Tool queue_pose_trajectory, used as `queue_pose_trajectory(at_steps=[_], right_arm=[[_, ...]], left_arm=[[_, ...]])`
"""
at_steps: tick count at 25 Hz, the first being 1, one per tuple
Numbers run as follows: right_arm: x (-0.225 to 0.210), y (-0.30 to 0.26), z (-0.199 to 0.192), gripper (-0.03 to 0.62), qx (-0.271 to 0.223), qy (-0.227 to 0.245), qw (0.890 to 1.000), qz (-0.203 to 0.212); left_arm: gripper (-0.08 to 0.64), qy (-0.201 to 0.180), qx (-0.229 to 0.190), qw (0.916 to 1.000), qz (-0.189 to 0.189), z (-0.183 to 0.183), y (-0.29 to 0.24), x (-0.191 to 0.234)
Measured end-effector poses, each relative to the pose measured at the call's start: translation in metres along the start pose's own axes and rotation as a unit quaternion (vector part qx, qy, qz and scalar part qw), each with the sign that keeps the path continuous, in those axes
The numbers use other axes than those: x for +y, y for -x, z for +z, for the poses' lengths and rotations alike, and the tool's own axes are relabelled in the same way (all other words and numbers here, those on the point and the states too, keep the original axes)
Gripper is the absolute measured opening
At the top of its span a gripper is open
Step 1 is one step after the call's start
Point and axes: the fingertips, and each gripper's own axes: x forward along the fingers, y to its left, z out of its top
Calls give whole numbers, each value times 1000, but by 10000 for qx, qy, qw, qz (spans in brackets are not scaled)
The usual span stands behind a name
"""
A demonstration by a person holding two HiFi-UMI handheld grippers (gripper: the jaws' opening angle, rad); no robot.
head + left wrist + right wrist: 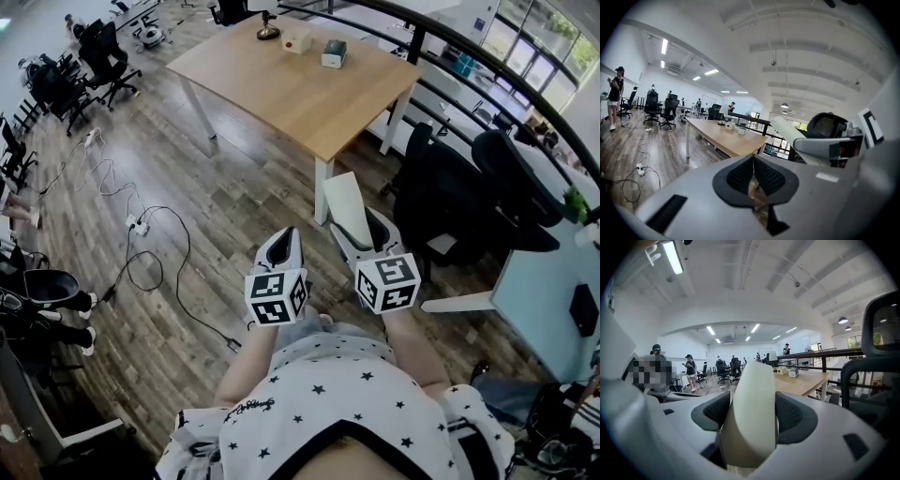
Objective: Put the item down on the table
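The cream-white flat item (pixel 345 204) sticks up out of your right gripper (pixel 371 236), and the jaws squeeze it on both sides. It is up in the air, short of the wooden table (pixel 281 89) ahead. Your left gripper (pixel 283 246) has its jaws pressed together with nothing in them.

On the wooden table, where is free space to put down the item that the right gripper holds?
The tabletop is bare from its near corner up to the far edge. Only there it is crowded: a dark stand, a white box, a greenish box.
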Motion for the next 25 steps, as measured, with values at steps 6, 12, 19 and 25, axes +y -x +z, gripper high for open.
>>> queue_pose_trajectory(at_steps=[6,12,19,25], right_arm=[[-11,-7,-1,295,25,-95,9999,27],[-30,-28,5,295,34,-192,9998,-28],[-60,-75,21,295,43,-214,9996,-180],[-85,-134,44,295,-37,-278,9991,-305]], left_arm=[[14,56,129,9999,73,-8,-9,3],[14,35,270,9996,36,-6,-34,8],[14,77,266,9996,-84,17,-89,27],[14,52,242,9994,-237,43,-147,53]])
